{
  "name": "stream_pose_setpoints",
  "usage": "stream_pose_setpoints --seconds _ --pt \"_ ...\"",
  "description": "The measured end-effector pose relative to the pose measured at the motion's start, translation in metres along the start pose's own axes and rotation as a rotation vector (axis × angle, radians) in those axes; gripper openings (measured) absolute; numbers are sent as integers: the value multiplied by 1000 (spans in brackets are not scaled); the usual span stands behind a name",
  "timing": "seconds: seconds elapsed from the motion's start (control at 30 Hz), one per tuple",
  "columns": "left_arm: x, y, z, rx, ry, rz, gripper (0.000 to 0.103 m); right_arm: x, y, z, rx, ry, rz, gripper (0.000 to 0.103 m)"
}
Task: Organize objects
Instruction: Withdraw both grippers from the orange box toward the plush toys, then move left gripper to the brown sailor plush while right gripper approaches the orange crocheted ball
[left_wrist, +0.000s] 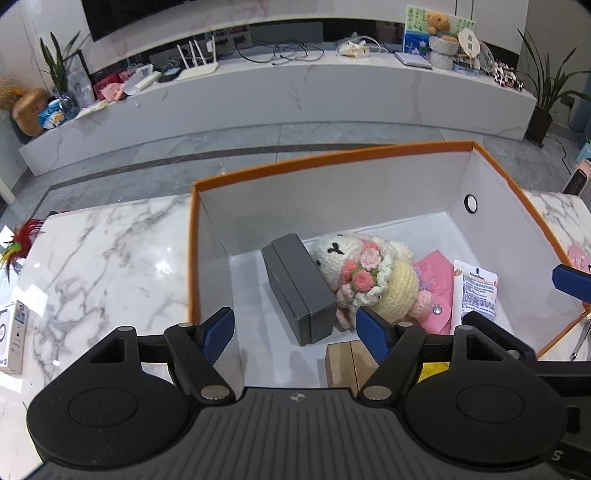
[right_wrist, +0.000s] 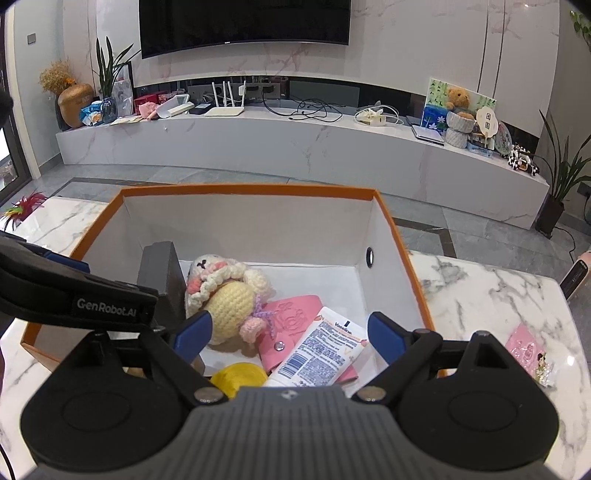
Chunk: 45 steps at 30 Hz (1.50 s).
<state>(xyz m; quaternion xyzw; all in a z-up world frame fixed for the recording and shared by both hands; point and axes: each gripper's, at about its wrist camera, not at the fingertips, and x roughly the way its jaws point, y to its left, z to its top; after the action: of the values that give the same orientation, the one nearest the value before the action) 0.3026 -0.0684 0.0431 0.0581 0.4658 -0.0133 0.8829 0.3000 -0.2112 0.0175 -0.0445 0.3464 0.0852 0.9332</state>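
An orange-rimmed white box (left_wrist: 332, 158) (right_wrist: 243, 190) stands on the marble table. Inside lie a grey case (left_wrist: 301, 291) (right_wrist: 162, 273), a crocheted bunny doll (left_wrist: 364, 275) (right_wrist: 225, 295), a pink wallet (left_wrist: 437, 291) (right_wrist: 291, 314), a Vaseline tube (left_wrist: 476, 295) (right_wrist: 321, 350), a brown block (left_wrist: 345, 363) and a yellow ball (right_wrist: 238, 376). My left gripper (left_wrist: 295, 332) is open and empty above the box's near left part. My right gripper (right_wrist: 290, 332) is open and empty above the near right part, over the tube.
A small white carton (left_wrist: 14, 338) lies at the table's left edge near a red feather toy (left_wrist: 22, 240) (right_wrist: 24, 208). A pink packet (right_wrist: 528, 350) lies on the table right of the box. A long TV bench (right_wrist: 295, 140) stands beyond the floor.
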Motion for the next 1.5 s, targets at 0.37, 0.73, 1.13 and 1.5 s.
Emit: stream_pose_setpoints --seconds 0.37,0.73,1.13,1.5 --pt "-51 5 -27 -26 -58 -6 86 -53 -10 2 -18 -54 -28 93" --pt "-100 21 -87 -100 -90 -65 86 -125 4 -29 -54 -108 -22 97" --pt "-89 41 -170 -98 -45 -117 86 -142 11 -138 -5 15 65 97" --pt "-65 38 -192 -64 52 -232 86 -121 4 -159 -6 103 150 97"
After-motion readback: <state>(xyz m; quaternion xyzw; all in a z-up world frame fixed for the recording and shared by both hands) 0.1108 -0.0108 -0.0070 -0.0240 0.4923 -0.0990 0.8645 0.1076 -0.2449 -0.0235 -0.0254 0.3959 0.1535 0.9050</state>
